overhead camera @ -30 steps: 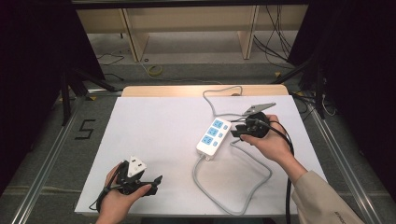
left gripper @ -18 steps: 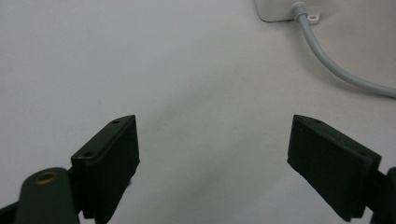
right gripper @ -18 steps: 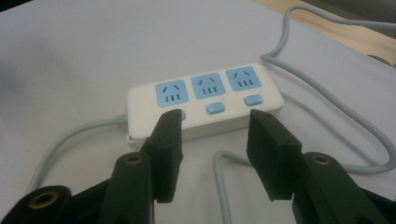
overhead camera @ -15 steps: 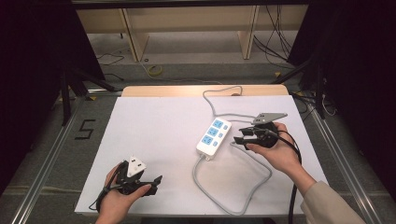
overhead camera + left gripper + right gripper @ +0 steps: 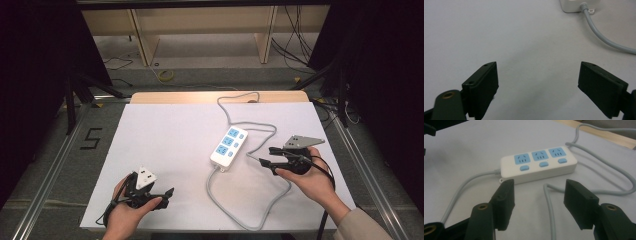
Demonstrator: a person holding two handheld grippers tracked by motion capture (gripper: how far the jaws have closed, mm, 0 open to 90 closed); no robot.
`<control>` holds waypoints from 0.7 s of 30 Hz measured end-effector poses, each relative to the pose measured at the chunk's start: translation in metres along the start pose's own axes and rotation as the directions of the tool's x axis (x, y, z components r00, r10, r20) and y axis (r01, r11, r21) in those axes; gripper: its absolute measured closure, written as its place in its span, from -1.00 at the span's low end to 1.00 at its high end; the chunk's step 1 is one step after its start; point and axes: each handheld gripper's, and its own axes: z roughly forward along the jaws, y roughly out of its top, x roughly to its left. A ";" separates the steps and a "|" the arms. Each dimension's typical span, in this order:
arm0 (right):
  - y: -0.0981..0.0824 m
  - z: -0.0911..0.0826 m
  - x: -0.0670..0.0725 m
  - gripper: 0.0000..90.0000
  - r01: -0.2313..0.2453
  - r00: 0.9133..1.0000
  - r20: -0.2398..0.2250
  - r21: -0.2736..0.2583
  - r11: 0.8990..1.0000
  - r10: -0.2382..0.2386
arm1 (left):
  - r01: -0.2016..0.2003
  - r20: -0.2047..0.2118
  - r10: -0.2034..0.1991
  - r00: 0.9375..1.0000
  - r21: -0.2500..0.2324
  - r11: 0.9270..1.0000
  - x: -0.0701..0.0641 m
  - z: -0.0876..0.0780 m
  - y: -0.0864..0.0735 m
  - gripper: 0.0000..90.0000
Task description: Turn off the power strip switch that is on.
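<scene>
we note the right gripper held above the white table sheet, jaws spread wide and empty, pointing at the power strip just ahead of its tips. in the right gripper view the strip lies beyond the jaws, three blue sockets up, and a loop of its grey cord runs between them. the left gripper sits at the near edge, well apart from the strip, jaws also wide with nothing between. in its own view the strip's cord end lies far ahead, to the right.
</scene>
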 end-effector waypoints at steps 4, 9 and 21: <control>-0.013 -0.005 0.000 -0.12 -0.019 1.000 0.003 -0.012 1.000 0.019 | 0.004 0.001 -0.004 1.000 -0.004 1.000 0.000 0.000 0.000 -0.65; -0.024 -0.014 0.002 -0.15 -0.033 0.999 -0.002 -0.037 0.999 0.033 | 0.002 -0.002 -0.002 1.000 -0.004 1.000 0.000 -0.001 0.000 -0.65; -0.043 -0.024 0.010 -0.24 -0.017 1.000 0.011 -0.057 0.998 0.017 | -0.002 -0.010 0.002 1.000 -0.010 1.000 0.000 -0.005 0.000 -0.65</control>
